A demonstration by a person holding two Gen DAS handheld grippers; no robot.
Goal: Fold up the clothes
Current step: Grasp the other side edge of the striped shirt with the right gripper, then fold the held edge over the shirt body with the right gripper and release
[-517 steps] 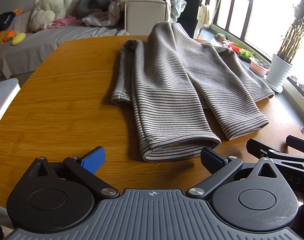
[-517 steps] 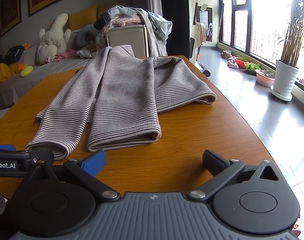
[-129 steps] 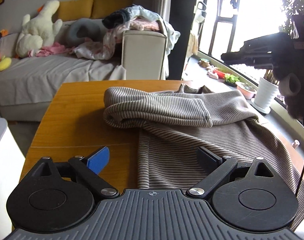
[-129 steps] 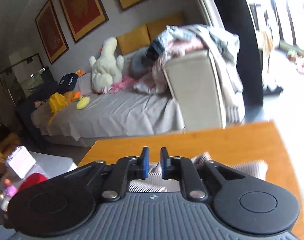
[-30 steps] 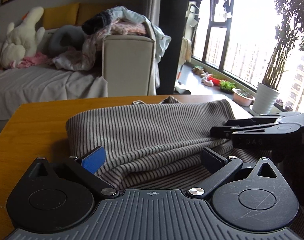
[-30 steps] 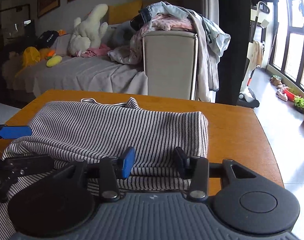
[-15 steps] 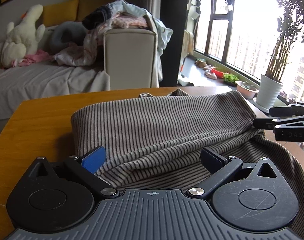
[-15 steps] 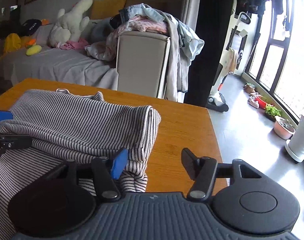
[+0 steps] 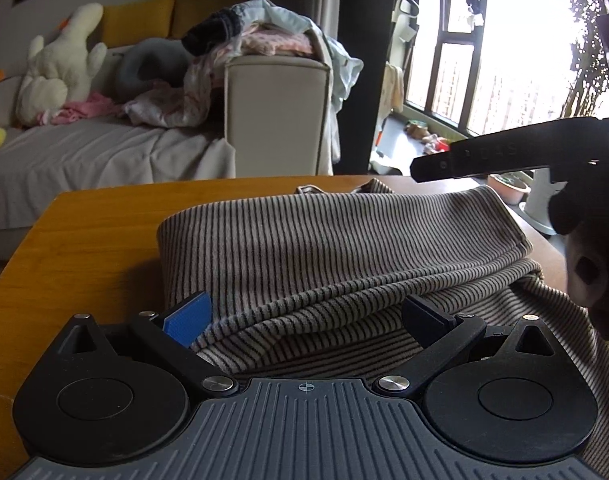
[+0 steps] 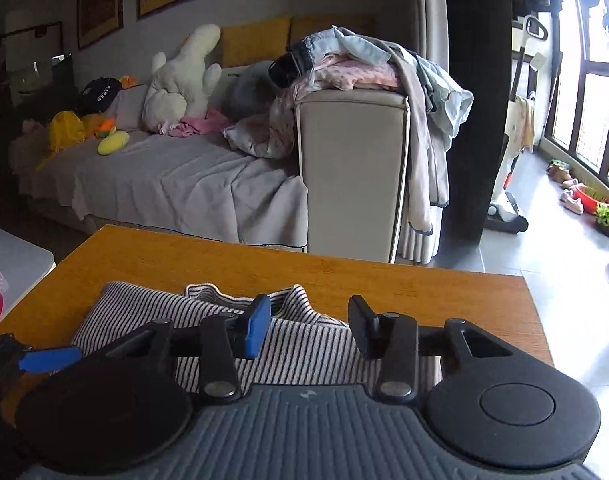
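Striped garment [image 9: 336, 248], folded, flat on wooden table [image 9: 96, 232]; left gripper [image 9: 304, 316] fingers spread over it; right gripper [image 10: 310, 330] opening, nothing between.

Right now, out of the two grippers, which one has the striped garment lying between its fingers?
The left gripper: the striped garment lies between its wide-spread fingers on the table. The right gripper, jaws opening, hangs above the cloth with nothing between them.

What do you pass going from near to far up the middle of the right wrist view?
Grey-and-white striped knit garment → bare orange wooden table → beige sofa arm → heap of pink and pale blue clothes.
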